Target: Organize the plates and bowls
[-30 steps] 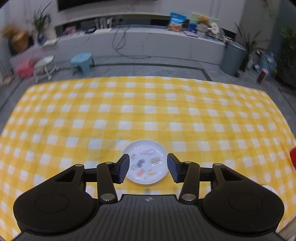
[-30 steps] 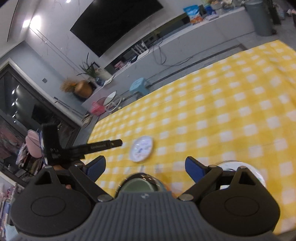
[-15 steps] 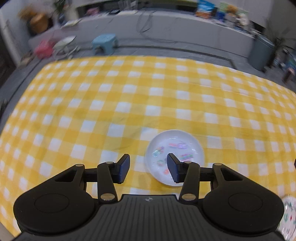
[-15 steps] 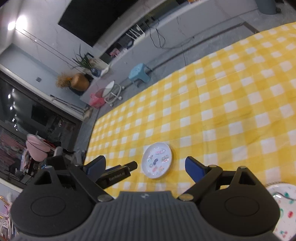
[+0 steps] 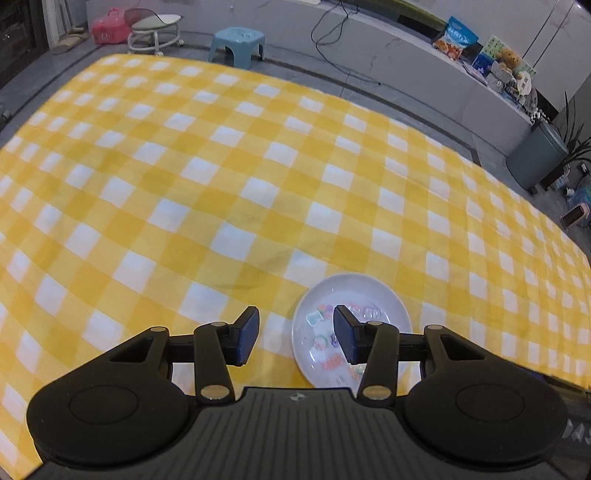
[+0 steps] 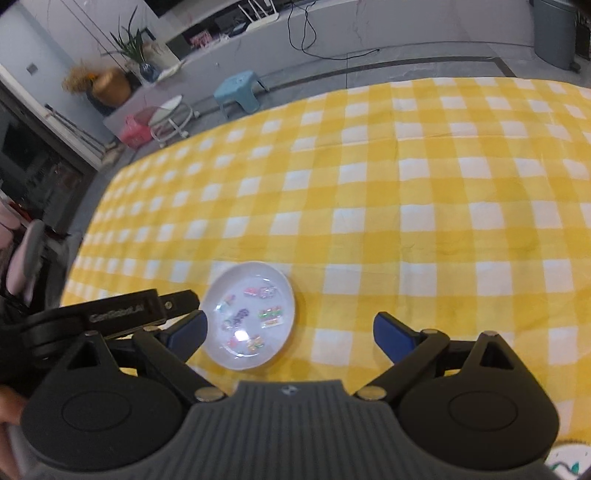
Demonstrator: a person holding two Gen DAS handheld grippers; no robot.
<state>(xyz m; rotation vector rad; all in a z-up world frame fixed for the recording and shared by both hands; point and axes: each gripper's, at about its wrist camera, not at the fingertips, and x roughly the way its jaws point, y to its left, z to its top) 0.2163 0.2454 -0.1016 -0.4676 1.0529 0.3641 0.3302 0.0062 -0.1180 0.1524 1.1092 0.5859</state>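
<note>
A small white plate with colourful stickers lies on the yellow checked tablecloth. My left gripper is open and empty, just left of the plate, its right finger over the plate's middle. The plate also shows in the right wrist view. My right gripper is wide open and empty, above the plate's right side. The left gripper's body reaches in from the left beside the plate. A second patterned plate's rim peeks in at the bottom right corner.
Beyond the table's far edge stand a blue stool, a round white stool and a grey bin. A long low counter with snack bags runs along the wall.
The left gripper has shifted left, so the plate now sits under its right finger. The right gripper has swung down and closer to the plate, now seen larger.
</note>
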